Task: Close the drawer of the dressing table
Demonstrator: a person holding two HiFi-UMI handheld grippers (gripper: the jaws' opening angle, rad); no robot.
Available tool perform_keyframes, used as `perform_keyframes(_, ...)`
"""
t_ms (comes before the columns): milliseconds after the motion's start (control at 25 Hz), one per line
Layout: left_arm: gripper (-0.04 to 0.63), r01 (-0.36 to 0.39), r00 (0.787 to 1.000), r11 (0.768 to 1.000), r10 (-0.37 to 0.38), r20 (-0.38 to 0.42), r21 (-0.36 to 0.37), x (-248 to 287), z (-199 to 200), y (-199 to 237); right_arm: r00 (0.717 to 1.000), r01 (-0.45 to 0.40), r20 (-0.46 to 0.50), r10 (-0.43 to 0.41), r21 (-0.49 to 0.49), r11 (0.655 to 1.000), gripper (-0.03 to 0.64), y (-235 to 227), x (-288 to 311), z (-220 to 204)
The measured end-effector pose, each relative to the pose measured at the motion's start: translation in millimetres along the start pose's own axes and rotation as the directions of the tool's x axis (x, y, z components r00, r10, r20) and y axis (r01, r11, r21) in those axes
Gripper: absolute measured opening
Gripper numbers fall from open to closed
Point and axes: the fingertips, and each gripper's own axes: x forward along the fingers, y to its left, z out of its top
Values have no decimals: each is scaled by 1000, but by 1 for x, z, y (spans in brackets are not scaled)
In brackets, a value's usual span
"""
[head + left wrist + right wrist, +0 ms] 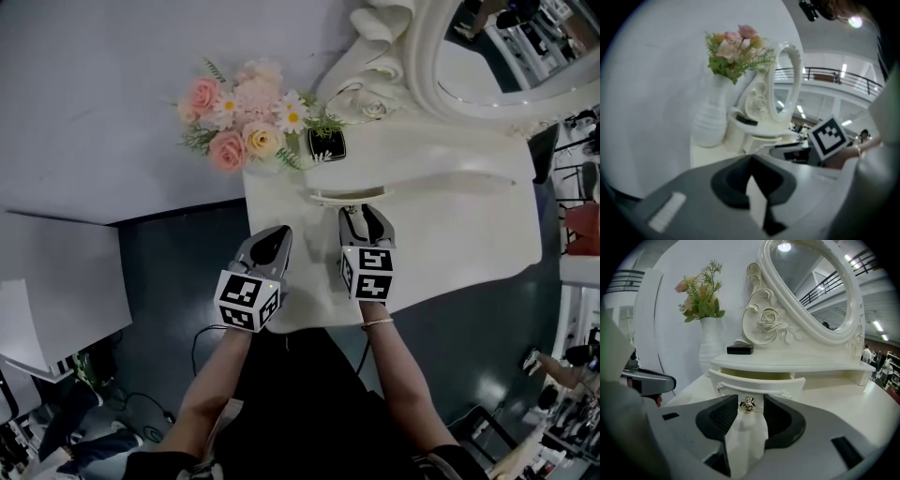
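one drawer [759,384] ajar — right gripper [366,215] at knob [749,403]

right gripper [365,215] held forward with jaws apart (left gripper [278,233] beside it, jaws together).

left claw [279,232] grey, black pads | right claw [366,214] same | black-white marker cubes [247,300] | bracelet [377,322] | black clothes [309,403]

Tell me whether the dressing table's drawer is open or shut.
Open. In the right gripper view the drawer stands out from under the shelf, and a gap behind its front shows the inside.
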Motion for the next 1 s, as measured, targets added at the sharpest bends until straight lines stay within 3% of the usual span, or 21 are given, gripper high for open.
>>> perform_keyframes(1000,5,-53,998,998,54,21,-34,-5,5,27,999,-15,31,14,30,999,156,-6,31,20)
